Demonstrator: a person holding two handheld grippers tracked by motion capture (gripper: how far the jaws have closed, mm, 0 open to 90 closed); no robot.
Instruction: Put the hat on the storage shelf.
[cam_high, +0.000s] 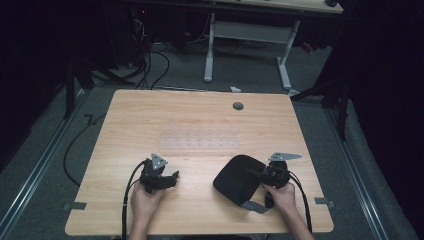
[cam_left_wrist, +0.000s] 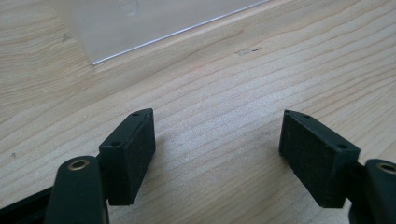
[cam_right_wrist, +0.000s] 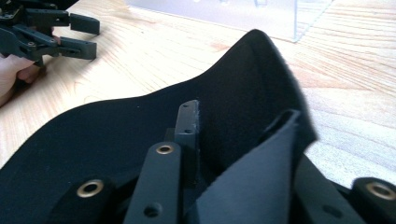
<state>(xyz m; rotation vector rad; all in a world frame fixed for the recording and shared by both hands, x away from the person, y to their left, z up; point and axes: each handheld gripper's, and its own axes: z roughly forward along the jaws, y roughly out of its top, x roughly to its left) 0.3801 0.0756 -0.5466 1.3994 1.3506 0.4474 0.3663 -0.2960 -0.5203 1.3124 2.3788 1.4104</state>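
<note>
1. Honestly, there's nothing readable anywhere here: no text, labels, brand names, numbers or signs.
2. The black cap (cam_high: 236, 178) has no logo or print I can make out.
3. The clear plastic tray (cam_high: 200, 140) on the worktop (cam_high: 200, 110) has small marks, but they're too blurry to read.

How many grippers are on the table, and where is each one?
2. The left gripper rests near the front left, fingers apart over bare wood. The right gripper, front right, pinches the black pouch.
</note>
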